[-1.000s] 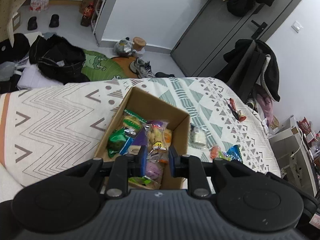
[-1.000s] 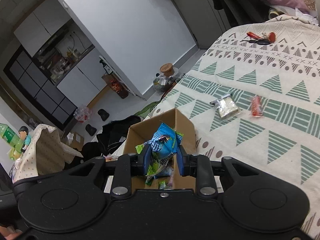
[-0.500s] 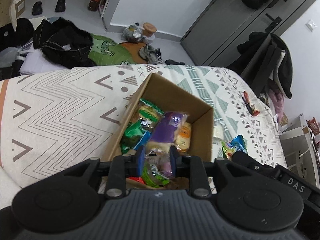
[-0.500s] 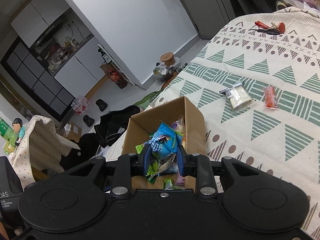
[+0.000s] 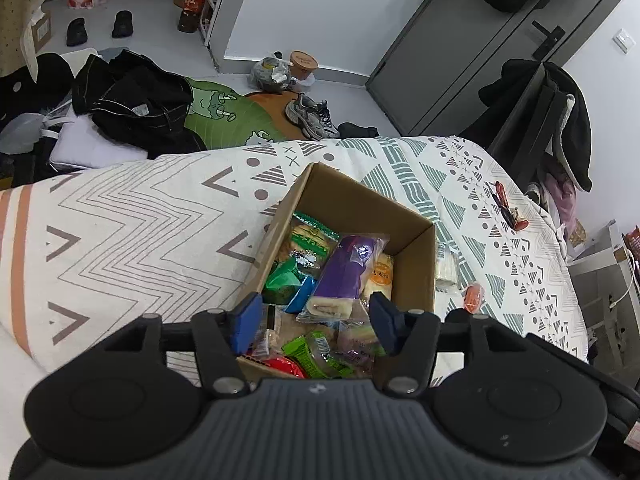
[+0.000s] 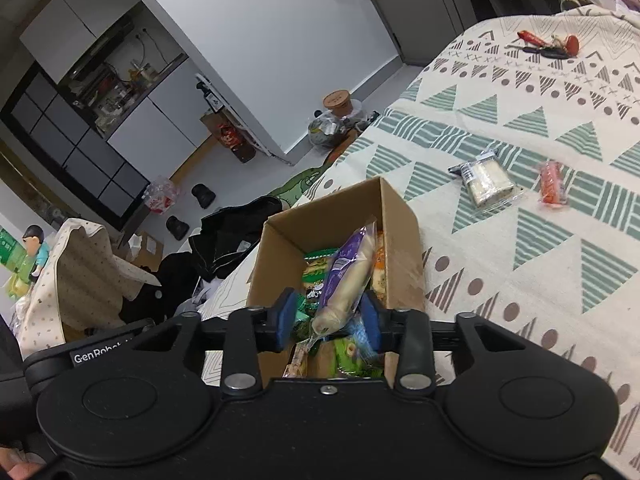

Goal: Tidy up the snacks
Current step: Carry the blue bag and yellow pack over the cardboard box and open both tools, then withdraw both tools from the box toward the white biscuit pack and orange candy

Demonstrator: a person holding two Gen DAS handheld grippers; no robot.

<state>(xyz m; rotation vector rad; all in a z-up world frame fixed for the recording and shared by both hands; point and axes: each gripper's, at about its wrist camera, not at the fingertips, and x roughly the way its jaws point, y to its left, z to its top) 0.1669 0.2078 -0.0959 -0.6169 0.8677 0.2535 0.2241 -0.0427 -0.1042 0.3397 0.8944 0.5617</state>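
An open cardboard box point(image 5: 416, 264) point(image 6: 276, 248) sits on the patterned bedspread and holds several snack packs. A purple-wrapped roll point(image 5: 344, 276) point(image 6: 346, 276) lies on top of them. My left gripper point(image 5: 314, 320) is open and empty above the box's near end. My right gripper point(image 6: 328, 318) is open over the box; a blue snack bag point(image 6: 362, 338) lies just below its right finger. A clear-wrapped white snack point(image 6: 486, 184) point(image 5: 446, 268) and a small orange pack point(image 6: 552, 188) point(image 5: 474, 296) lie on the bed to the right of the box.
Keys with red tags point(image 6: 548, 46) point(image 5: 508, 208) lie farther off on the bedspread. Past the bed's edge the floor holds black clothes point(image 5: 132, 108), a green mat point(image 5: 228, 116) and sneakers point(image 5: 312, 116). A chair draped with dark clothes point(image 5: 556, 120) stands by the bed.
My left gripper opened and let go of the purple roll, which now lies in the box. My right gripper opened and released the blue snack bag over the box.
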